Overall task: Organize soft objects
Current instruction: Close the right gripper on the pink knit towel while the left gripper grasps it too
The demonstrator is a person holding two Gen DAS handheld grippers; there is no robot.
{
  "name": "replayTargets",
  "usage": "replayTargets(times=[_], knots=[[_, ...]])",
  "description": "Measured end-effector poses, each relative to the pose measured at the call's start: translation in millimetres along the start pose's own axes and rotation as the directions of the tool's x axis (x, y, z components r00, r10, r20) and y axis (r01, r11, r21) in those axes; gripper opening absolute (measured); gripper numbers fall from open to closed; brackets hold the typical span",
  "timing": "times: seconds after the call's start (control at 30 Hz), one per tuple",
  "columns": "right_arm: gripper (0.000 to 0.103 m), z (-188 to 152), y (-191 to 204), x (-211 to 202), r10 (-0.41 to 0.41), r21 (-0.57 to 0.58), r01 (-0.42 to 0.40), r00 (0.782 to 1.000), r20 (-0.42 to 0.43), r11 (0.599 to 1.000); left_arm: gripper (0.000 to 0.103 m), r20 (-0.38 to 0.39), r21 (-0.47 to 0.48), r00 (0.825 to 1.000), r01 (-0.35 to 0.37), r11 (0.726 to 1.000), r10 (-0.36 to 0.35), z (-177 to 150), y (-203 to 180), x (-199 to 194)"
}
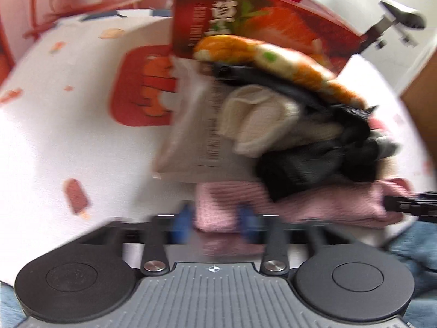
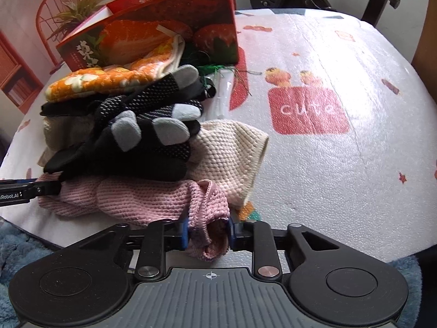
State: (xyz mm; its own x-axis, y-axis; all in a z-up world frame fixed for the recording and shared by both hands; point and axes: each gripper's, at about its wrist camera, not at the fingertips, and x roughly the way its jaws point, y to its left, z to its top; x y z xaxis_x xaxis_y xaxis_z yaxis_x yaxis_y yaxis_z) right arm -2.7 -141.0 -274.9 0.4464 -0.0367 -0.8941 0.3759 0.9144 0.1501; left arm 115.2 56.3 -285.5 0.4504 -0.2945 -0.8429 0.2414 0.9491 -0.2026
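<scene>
The red box (image 2: 153, 27) and glove pile (image 2: 123, 125) block the left; tablecloth (image 2: 341, 177) rightward lies open.

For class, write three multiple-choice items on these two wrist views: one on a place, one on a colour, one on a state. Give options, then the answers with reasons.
1. Where does the red strawberry box stand?
A. behind the pile
B. on the pile
C. under the table

2. What colour are the glove fingertips?
A. yellow
B. grey
C. green

3. What does the right claw hold?
A. nothing
B. the box
C. the pink knit

Answers: 1 A, the box rises beyond the stacked cloths. 2 B, the pads on the black gloves are pale grey. 3 C, its fingers pinch the pink knit's end; the left claw grips the other end.
</scene>
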Motion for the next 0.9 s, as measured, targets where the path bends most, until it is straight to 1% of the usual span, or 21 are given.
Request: replayTargets(times=[0.03,0.07,0.1,0.17,0.27,0.33,0.4,0.47,0.53,0.6,0.67,0.77,0.8,0.83,0.87,0.9], knots=[[0.015,1,4,-4,0.000,-0.019,0.000,1.000,0.013,1.000,0.022,0.008,0.021,1.000,-0.019,1.000,0.019,-3,-6,-6],[0.014,1,7,-8,0.005,-0.036,-0.004,1.000,0.028,0.999,0.017,0.014,0.043,0.999,-0.034,0.999,0.034,-3,-9,-8],[0.014,2,11,-13,0.007,-0.054,-0.005,0.999,0.044,0.999,0.014,0.018,0.047,0.999,-0.030,0.998,0.029,-4,-12,-9],[0.013,4,16,-21,0.010,-0.083,-0.005,0.998,0.068,0.997,0.011,0.031,0.039,0.999,-0.017,0.999,0.016,-5,-12,-14],[0.013,6,19,-30,0.038,-0.097,-0.029,0.996,0.085,0.995,0.010,0.065,0.013,0.998,-0.001,1.000,0.000,-9,-10,-28],[0.013,7,19,-36,0.067,-0.085,-0.059,0.993,0.098,0.995,0.009,0.103,0.002,0.995,-0.003,1.000,0.003,-11,-9,-40],[0.013,8,21,-43,0.086,-0.095,-0.075,0.988,0.125,0.993,0.009,0.154,0.004,0.988,-0.016,1.000,0.015,-13,-8,-56],[0.013,9,27,-50,0.089,-0.123,-0.070,0.984,0.157,0.990,0.009,0.212,0.018,0.977,-0.033,0.999,0.028,-14,-11,-71],[0.013,11,33,-58,0.100,-0.152,-0.072,0.978,0.184,0.986,0.009,0.296,0.072,0.954,-0.072,0.995,0.048,-19,-20,-89],[0.013,15,35,-66,0.124,-0.159,-0.092,0.971,0.205,0.983,0.009,0.365,0.110,0.929,-0.111,0.988,0.064,-23,-27,-101],[0.013,19,36,-75,0.134,-0.161,-0.098,0.962,0.236,0.982,0.009,0.420,0.114,0.906,-0.113,0.987,0.056,-26,-29,-112],[0.013,23,38,-85,0.142,-0.172,-0.096,0.949,0.281,0.980,0.009,0.473,0.087,0.880,-0.090,0.992,0.039,-24,-27,-121],[0.013,24,38,-88,0.146,-0.175,-0.097,0.945,0.293,0.980,0.009,0.484,0.079,0.874,-0.085,0.993,0.037,-23,-26,-122],[0.013,24,39,-90,0.150,-0.180,-0.097,0.940,0.306,0.979,0.009,0.488,0.077,0.872,-0.081,0.994,0.034,-20,-26,-121],[0.013,24,39,-91,0.151,-0.184,-0.096,0.937,0.314,0.978,0.009,0.484,0.079,0.874,-0.079,0.994,0.031,-19,-27,-120],[0.013,24,39,-90,0.151,-0.187,-0.094,0.936,0.318,0.978,0.009,0.473,0.084,0.880,-0.081,0.993,0.031,-18,-31,-115]])
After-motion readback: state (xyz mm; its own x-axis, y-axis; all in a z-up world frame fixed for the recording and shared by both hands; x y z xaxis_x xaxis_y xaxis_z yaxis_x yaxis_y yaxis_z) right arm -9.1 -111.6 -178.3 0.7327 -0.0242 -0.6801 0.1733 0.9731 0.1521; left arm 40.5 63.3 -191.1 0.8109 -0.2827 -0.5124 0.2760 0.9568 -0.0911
